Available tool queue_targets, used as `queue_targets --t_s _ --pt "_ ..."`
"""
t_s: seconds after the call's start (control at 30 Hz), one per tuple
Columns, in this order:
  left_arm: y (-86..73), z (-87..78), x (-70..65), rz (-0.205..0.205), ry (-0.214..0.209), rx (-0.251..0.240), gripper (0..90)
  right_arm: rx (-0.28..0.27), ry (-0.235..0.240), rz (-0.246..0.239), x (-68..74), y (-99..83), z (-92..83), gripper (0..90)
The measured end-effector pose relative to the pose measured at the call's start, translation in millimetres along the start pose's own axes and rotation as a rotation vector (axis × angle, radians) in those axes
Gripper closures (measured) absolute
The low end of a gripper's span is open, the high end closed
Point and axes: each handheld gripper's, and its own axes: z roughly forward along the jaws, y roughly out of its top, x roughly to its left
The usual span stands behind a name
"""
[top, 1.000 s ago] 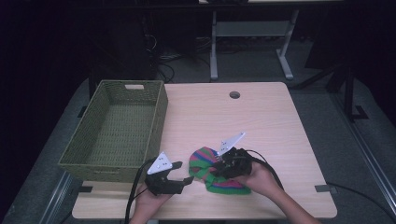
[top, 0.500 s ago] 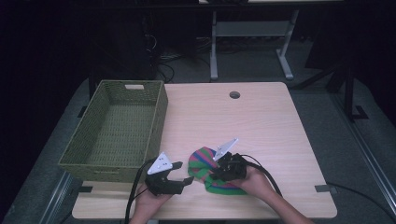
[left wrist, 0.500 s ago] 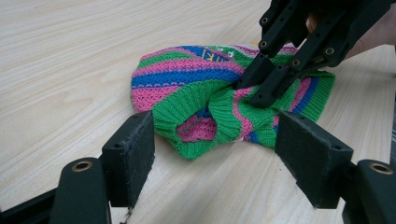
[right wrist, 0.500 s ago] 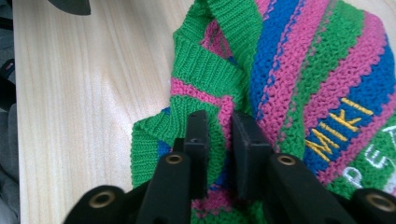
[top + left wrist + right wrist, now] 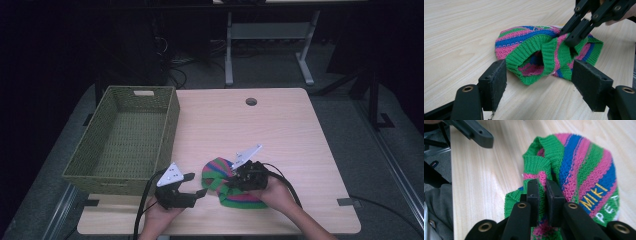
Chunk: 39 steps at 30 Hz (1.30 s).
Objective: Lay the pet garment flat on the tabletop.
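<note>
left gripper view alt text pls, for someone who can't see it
The right tongs reach in from the upper right and pinch the green ribbed edge of a striped knitted hat lying on a pale wooden table; they have just been closing on it. In the foreground the left tongs stand open, one black pad either side of the hat's opening, not pressing it.

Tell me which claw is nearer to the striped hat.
Right. The right claw is pinching the hat's green rim, having just closed on it. The left claw sits open just short of the hat, not touching.
</note>
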Motion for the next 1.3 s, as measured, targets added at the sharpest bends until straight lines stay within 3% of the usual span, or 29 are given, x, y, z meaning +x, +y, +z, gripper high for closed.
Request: queue_targets --t_s 0.73,0.97,1.3 --pt "3.4 2.5 4.7 -0.006 -0.013 -0.028 27.3 -0.146 0.0 0.016 -3.3 13.1 -59.0 82.0" --pt "11.0 5.2 7.4 -0.03 -0.019 -0.05 27.3 -0.181 0.013 0.001 -7.3 18.3 -77.1 82.0" --pt "19.9 29.5 8.8 -0.007 -0.017 -0.013 27.4 -0.189 0.05 -0.043 -12.0 25.0 -86.5 82.0"
